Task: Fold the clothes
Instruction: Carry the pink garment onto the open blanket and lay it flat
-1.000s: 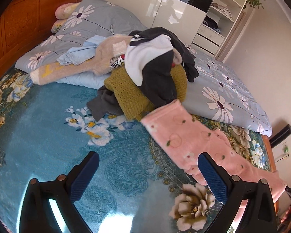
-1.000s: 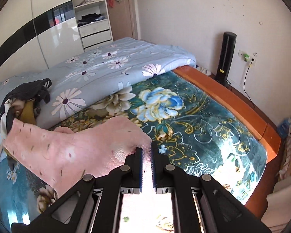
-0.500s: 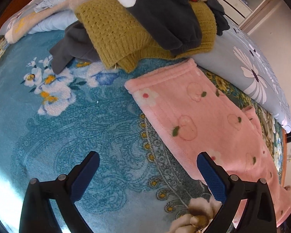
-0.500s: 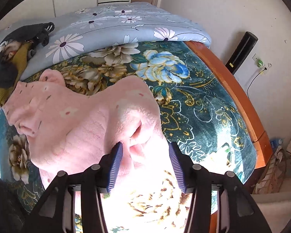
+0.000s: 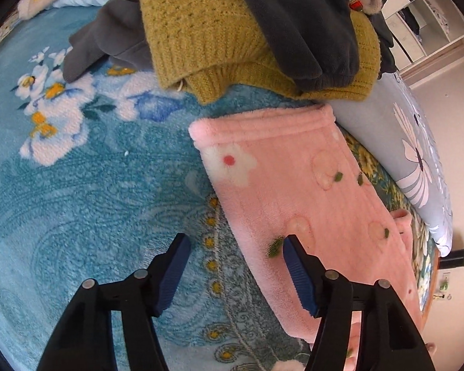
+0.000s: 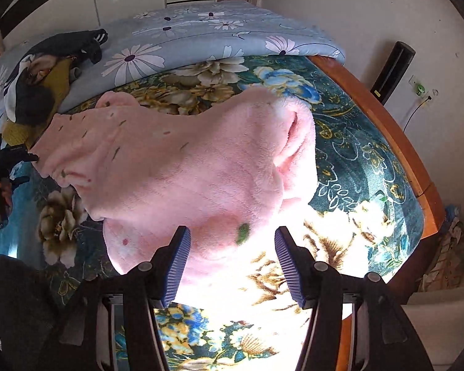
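Pink fleece trousers [image 5: 297,191] with small flower prints lie stretched across the floral blanket [image 5: 86,204]. In the left wrist view my left gripper [image 5: 233,266] is open low over the trousers' near edge below the waistband, its right finger over the pink cloth, the left over the blanket. The right wrist view shows the same pink trousers [image 6: 182,167] bunched and folded over near the leg end. My right gripper [image 6: 232,256] is open just above that end, with pink cloth lying between the fingers. The left gripper [image 6: 15,154] also shows at the far left edge there.
A heap of clothes lies just beyond the waistband: a mustard knit sweater [image 5: 207,34], dark grey garments [image 5: 306,21] and pale ones. A grey daisy-print quilt [image 6: 201,37] runs along the far side. The wooden bed frame [image 6: 386,130], a wall and a black tower device [image 6: 393,68] stand right.
The left gripper moved forward and down to the trousers' edge and its fingers narrowed. The right gripper went from shut to open and dropped closer over the leg end, which bunched up.
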`<state>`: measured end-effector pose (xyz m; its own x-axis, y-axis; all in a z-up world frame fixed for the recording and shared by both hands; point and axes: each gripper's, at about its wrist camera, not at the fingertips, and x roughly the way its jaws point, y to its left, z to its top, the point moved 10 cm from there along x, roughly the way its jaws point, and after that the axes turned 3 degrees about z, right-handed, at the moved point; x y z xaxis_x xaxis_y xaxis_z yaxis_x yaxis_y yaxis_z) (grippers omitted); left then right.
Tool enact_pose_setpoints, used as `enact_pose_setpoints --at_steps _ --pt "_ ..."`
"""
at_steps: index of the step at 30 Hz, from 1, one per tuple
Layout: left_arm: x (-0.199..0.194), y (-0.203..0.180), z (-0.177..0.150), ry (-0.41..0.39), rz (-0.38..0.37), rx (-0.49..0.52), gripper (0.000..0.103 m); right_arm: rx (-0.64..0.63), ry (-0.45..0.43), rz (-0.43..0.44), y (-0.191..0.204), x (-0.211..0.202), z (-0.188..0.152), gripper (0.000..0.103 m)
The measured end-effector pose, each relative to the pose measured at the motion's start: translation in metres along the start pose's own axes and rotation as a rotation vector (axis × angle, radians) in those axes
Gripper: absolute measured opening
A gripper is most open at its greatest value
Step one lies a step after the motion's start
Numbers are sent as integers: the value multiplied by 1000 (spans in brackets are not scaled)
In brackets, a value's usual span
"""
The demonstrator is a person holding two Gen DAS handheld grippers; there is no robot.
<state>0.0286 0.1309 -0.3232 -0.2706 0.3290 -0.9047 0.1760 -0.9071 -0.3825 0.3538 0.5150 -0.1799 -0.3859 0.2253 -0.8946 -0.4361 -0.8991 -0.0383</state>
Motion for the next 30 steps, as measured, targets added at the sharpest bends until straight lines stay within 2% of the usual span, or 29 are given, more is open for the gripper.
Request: enact_pose_setpoints --at_steps 1,2,5,6,10,14,17,23,26,30 --pt "-2 -1 -1 -1 -7 -3 45 -6 0 6 5 0 -1 58" --pt "-4 -2 -2 -2 -14 -7 27 -6 0 14 8 -1 -1 58" --pt "-11 -4 -4 -5 -35 -17 8 1 -8 26 14 -5 -1 58" --pt "-13 -5 -5 -6 -42 -20 6 5 -11 28 15 -7 -1 58" --pt "-22 -9 -8 -10 -71 -34 4 24 -26 29 11 -15 -2 58" --pt "-71 17 6 -91 -105 -55 3 52 -37 38 8 -19 -4 58" --pt "-114 51 17 -169 -105 -66 3 67 -55 76 13 -21 -4 58" --pt "-194 153 61 -336 -61 -147 3 105 -92 160 27 -28 -8 58" --pt "-237 217 75 -433 22 -157 3 128 -100 196 30 -30 -14 58" --pt "-284 309 72 -509 162 -220 3 149 -92 238 35 -27 -25 58"
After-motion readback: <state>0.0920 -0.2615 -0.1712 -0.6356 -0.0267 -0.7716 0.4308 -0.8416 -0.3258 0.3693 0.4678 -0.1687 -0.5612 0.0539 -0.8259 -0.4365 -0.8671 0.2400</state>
